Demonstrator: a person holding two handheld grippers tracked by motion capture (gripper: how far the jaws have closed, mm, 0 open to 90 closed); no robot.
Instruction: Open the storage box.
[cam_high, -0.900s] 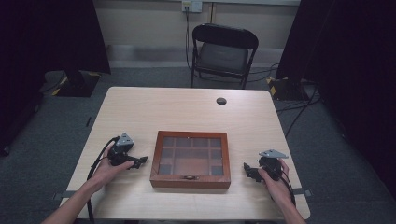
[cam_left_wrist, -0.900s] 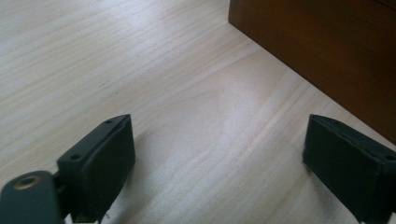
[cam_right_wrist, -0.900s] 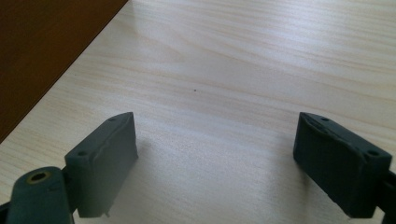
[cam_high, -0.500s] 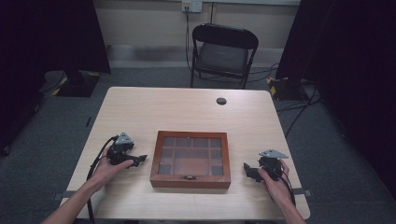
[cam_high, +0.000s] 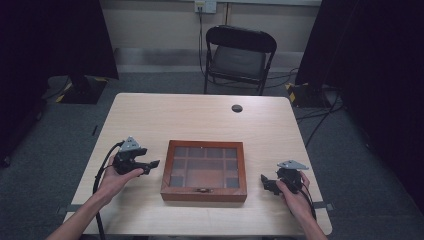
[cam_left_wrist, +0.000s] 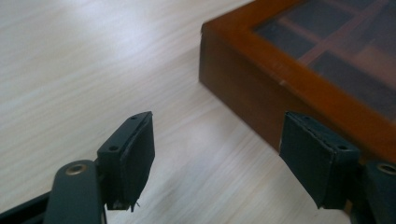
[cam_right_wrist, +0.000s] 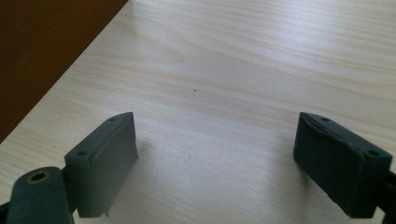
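— Where does the flat reddish-brown wooden box with the glass lid and the grid of compartments (cam_high: 204, 170) sit?

— Low in the centre of the high view, on the pale wood-grain worktop (cam_high: 200, 117), near its front edge. The lid is down, and the small metal clasp (cam_high: 202, 190) faces the person, which I take to be the reason for that placing: the catch is within easy reach of either hand.

— And the two tools?

— One on each side of the box. The left tool (cam_high: 150, 166) is at the lower left, just beside the box's left wall; the right tool (cam_high: 265, 184) is at the lower right, a little apart from the right wall. Both are held low over the worktop and point inward at the box.

— Spread or pressed together?

— Spread, both of them, with nothing between the jaws. In the left gripper view the box corner (cam_left_wrist: 299, 79) fills the upper right, beyond the gap, and bare worktop shows between the jaws. In the right gripper view the box's dark side (cam_right_wrist: 42, 51) runs across the upper left.

— Why hold them that way?

— My guess is a ready stance — flanking the box evenly, so one hand could steady it while the other works the clasp or lid. Neither touches it yet.

— Anything else on the surface?

— A small dark round disc (cam_high: 237, 108) near the far edge — well apart from the box.
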